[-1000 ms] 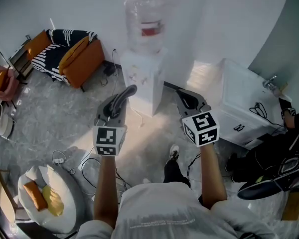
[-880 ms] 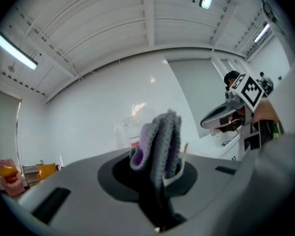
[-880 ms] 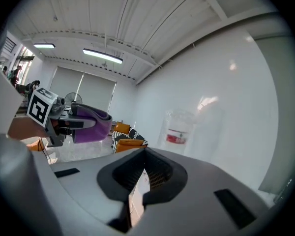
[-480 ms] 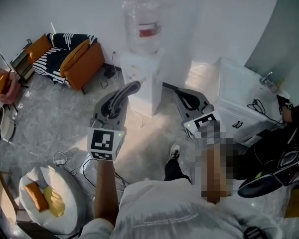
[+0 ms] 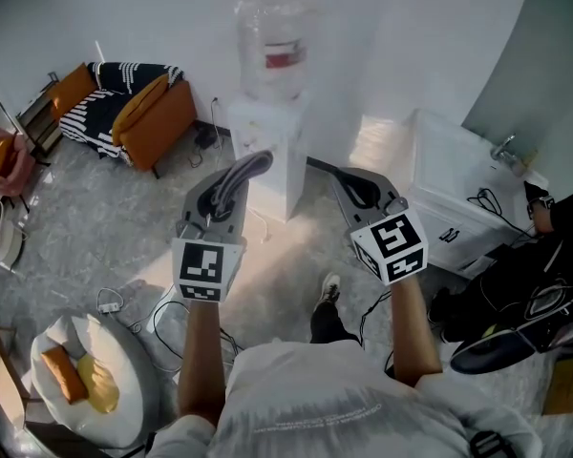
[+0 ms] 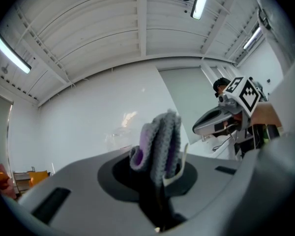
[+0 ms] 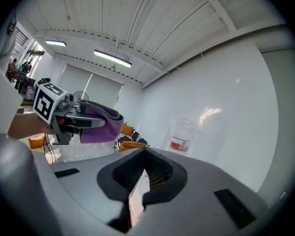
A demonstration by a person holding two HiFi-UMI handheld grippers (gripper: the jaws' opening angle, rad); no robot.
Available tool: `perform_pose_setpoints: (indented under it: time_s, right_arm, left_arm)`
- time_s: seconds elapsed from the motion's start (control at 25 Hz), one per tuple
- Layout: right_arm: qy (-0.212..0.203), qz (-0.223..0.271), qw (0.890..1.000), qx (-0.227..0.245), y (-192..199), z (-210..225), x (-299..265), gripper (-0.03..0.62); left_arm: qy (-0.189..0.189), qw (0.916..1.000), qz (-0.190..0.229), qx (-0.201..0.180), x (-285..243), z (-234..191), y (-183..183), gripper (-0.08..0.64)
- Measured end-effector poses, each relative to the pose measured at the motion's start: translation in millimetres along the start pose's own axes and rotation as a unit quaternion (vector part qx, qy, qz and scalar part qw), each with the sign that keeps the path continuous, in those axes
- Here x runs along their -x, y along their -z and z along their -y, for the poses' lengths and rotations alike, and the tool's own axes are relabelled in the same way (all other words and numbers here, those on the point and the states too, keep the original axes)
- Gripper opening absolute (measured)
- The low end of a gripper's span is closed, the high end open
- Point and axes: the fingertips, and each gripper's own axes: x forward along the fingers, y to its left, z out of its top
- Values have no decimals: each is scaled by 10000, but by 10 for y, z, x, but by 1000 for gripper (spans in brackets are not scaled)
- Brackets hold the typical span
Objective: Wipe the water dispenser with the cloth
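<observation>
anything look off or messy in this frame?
Water dispenser stands upright, no spill visible. Only oddity: loose cables sprawl over the floor left of the person. Cloth sits bunched in the left gripper's shut jaws.

Left claw, right claw grey; white shirt.

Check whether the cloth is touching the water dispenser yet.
Apart. The right gripper view shows the cloth well left of the water dispenser, with the orange sofa visible between them.
</observation>
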Motion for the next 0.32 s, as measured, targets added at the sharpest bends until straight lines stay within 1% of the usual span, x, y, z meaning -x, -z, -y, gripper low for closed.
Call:
perform_pose_setpoints:
  time_s: [0.32]
  right_arm:
    - [19, -58, 9999, 156, -4, -117, 27, 11]
  left_arm:
    - [-67, 9999, -1, -94, 114, -56, 15, 63]
